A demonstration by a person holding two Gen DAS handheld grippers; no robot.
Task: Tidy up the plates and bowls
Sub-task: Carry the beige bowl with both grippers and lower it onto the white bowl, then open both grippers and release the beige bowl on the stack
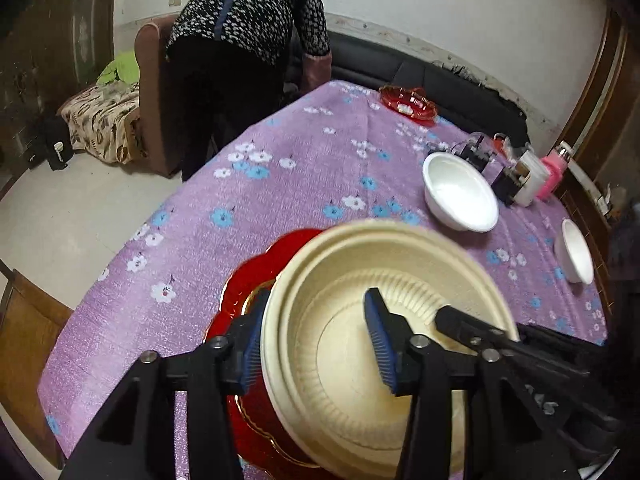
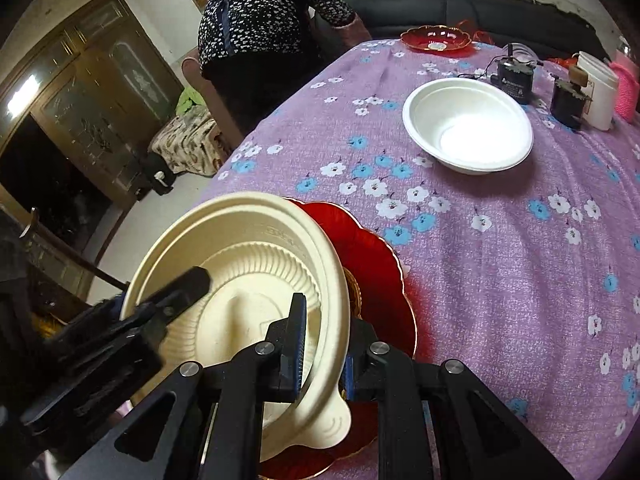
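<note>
Two wrist views share one table [image 1: 304, 184] under a purple flowered cloth. Only the left view shows a second white bowl [image 1: 576, 250] at the table's right edge; the right view shows a glazed cabinet [image 2: 92, 112]. Both show an empty white bowl [image 2: 468, 124] mid-table, and a cream bowl [image 1: 360, 320] tilted over a red plate [image 1: 248, 280] at the near edge. The left gripper [image 1: 316, 344] straddles its rim, blue pads apart. The right gripper [image 2: 322, 346] pinches the opposite rim.
</note>
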